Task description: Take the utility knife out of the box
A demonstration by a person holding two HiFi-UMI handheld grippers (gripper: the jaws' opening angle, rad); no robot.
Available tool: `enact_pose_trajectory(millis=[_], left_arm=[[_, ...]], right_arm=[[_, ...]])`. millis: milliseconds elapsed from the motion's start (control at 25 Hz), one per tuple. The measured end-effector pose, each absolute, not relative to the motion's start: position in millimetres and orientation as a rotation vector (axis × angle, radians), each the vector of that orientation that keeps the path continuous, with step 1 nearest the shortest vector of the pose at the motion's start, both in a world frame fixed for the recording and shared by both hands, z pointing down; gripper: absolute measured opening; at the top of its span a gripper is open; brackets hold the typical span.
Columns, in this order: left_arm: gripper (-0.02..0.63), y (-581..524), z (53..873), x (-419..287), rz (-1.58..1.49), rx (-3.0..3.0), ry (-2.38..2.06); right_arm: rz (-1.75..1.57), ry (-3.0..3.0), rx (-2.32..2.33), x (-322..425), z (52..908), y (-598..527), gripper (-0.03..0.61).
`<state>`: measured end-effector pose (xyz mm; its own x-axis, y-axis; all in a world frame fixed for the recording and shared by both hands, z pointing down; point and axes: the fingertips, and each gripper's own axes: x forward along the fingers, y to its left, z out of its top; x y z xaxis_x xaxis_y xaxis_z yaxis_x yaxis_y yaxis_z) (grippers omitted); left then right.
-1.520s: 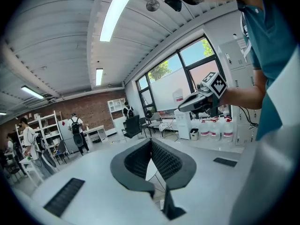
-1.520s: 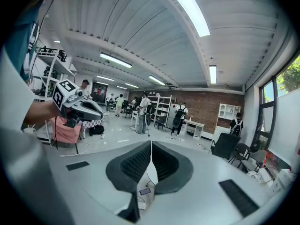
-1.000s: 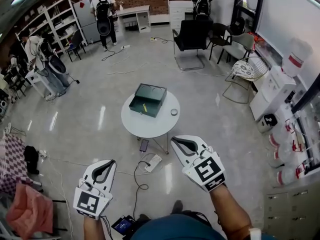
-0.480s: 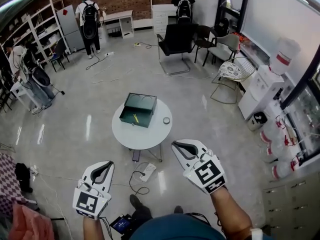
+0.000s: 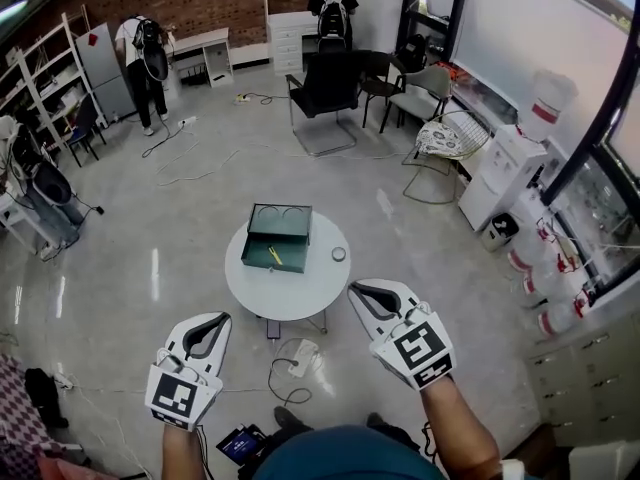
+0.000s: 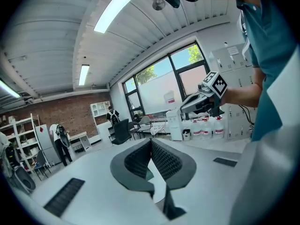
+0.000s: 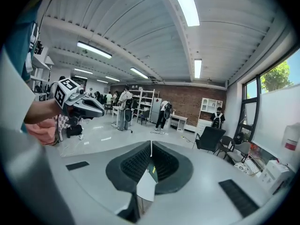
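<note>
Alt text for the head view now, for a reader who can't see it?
Both shut and empty, the left gripper and right gripper hang short of a round white table. On it sits an open green box with the yellow utility knife inside.

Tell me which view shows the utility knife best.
The head view: the yellow utility knife lies in plain sight inside the open green box on the round table. The right gripper view catches only a yellow sliver past its jaws; the left gripper view shows no knife.
</note>
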<state>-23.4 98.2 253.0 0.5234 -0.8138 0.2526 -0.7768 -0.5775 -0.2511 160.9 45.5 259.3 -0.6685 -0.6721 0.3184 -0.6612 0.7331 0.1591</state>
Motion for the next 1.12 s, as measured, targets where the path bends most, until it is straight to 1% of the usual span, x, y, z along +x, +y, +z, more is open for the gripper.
enact_pose_trajectory(millis=[480,720,920,1120], left_arm=[[0.018,73.3,257.6,-131.4,-0.475,-2.692,1.329],[0.018,73.2,262.2,-163.6,-0.449,-2.704,1.3],[0.018,69.8,265.7,-200.2,-0.436,-2.681,1.385],[0.018,48.7,275.5,-232.3,-0.45,-2.649,1.519]], right_arm=[[-0.056,-2.501,1.098,62.2,256.4,26.5,0.038],[-0.07,-2.475,1.099,27.1,258.6,25.7,0.038],[-0.09,-2.478,1.035,-7.9,264.3,8.5,0.038],[-0.096,-2.517,0.925,-44.1,276.6,-36.5,0.038]])
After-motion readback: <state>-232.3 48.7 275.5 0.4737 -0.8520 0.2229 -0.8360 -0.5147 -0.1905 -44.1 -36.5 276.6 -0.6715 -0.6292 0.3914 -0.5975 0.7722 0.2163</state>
